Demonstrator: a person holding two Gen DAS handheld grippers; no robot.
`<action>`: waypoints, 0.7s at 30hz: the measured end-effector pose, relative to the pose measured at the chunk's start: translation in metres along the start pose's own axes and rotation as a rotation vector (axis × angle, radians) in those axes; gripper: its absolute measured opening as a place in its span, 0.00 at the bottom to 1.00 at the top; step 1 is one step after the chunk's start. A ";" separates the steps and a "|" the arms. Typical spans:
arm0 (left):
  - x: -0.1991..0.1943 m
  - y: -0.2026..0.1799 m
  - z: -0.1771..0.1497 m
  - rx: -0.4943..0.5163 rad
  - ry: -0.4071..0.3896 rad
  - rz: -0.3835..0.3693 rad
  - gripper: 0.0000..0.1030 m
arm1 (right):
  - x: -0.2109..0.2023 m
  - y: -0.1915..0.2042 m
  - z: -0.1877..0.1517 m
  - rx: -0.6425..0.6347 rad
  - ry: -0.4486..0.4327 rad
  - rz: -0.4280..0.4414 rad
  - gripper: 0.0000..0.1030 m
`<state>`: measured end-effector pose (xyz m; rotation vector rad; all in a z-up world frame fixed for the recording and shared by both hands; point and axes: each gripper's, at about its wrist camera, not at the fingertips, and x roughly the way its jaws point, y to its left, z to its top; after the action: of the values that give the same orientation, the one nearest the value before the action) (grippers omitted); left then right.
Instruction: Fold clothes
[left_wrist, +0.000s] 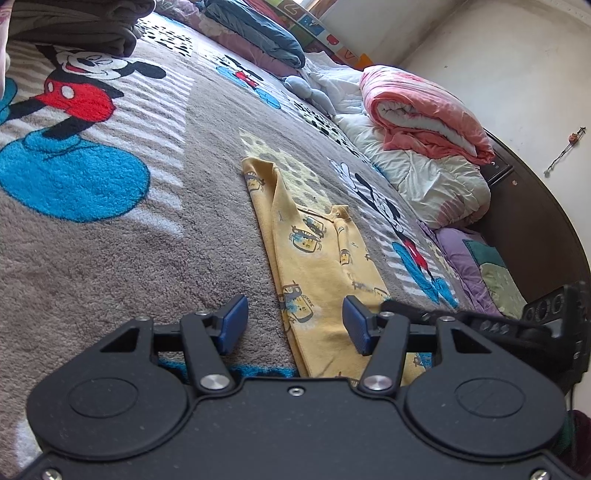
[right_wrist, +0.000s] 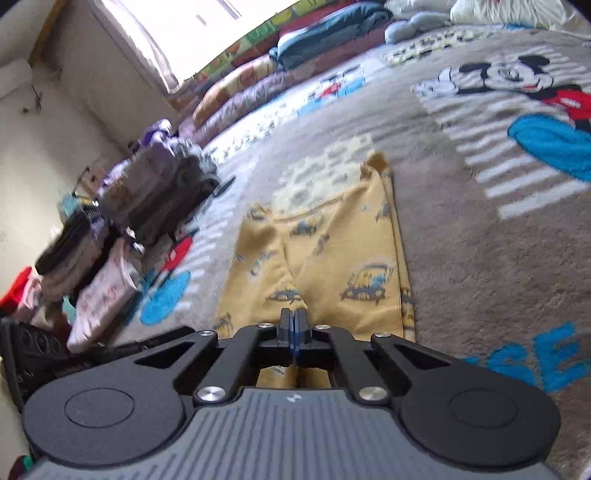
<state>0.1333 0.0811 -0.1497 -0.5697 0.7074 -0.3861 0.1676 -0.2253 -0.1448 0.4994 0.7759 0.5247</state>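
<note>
Left gripper (left_wrist: 295, 325): jaws spread wide, nothing between them, low over the blanket (left_wrist: 155, 258).
Right gripper (right_wrist: 294, 325): pads pressed together, pinching a raised fold of the garment (right_wrist: 325, 251).
Garment (left_wrist: 314, 258): yellow, printed, lying partly folded on the blanket, straight ahead of both grippers and running under them.
Stack (right_wrist: 107, 288): folded clothes, left of the right gripper.
Quilt (left_wrist: 424, 114): rolled, pink, far right of the left gripper.

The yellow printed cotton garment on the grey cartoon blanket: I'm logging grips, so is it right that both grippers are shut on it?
Not quite. Only the right gripper is shut on the yellow printed cotton garment, as the right wrist view shows. In the left wrist view the left gripper is open, its blue-padded fingers apart above the cloth.
</note>
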 end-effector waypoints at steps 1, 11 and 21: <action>0.000 0.000 0.000 0.002 0.002 0.001 0.53 | -0.003 0.001 0.002 0.001 -0.010 0.004 0.03; -0.001 -0.008 0.000 0.082 0.020 0.038 0.53 | 0.003 0.010 0.005 -0.074 0.059 -0.130 0.09; -0.009 -0.013 0.003 0.124 -0.035 0.046 0.36 | -0.020 0.067 -0.021 -0.440 0.043 -0.087 0.09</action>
<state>0.1272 0.0764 -0.1356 -0.4413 0.6567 -0.3732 0.1222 -0.1820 -0.1075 0.0471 0.6935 0.6066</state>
